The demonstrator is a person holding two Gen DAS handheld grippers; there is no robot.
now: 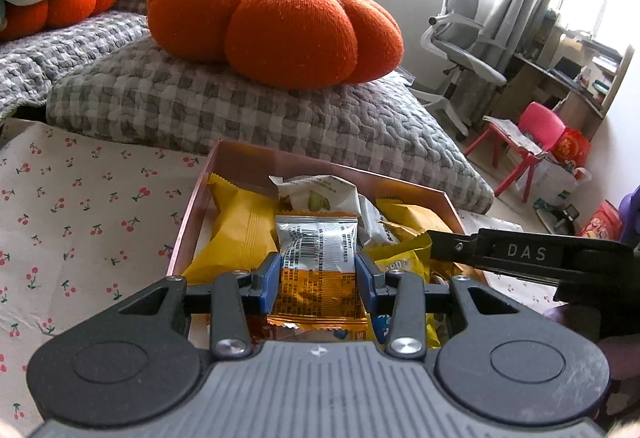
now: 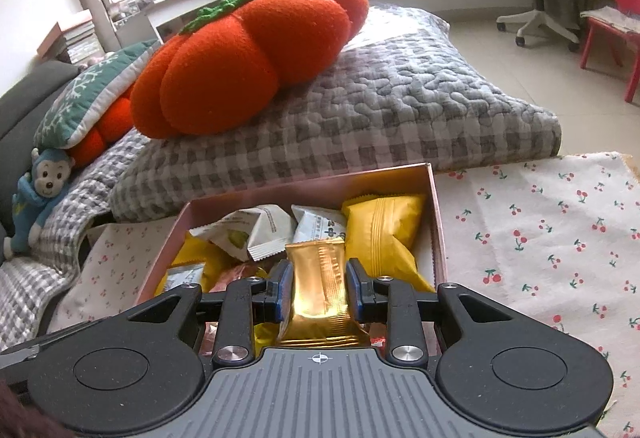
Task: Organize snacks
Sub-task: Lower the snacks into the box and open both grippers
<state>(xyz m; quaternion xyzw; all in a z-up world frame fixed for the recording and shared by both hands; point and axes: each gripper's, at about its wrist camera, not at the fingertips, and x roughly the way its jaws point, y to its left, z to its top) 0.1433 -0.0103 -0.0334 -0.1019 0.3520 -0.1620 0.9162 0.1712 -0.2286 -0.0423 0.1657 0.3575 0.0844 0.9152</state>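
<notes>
Over the pink box (image 1: 404, 185) of snacks, the left gripper (image 1: 318, 270) pinches a silver-and-orange packet (image 1: 316, 258) and its camera alone shows the right gripper (image 1: 452, 244), which pinches a gold packet (image 2: 320, 278), while the right camera alone shows a toy monkey (image 2: 40, 190).

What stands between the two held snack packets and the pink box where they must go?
Nothing visible. The left gripper holds a silver-orange packet and the right gripper a gold packet, both just over the open pink box. Only other snacks lie below.
</notes>
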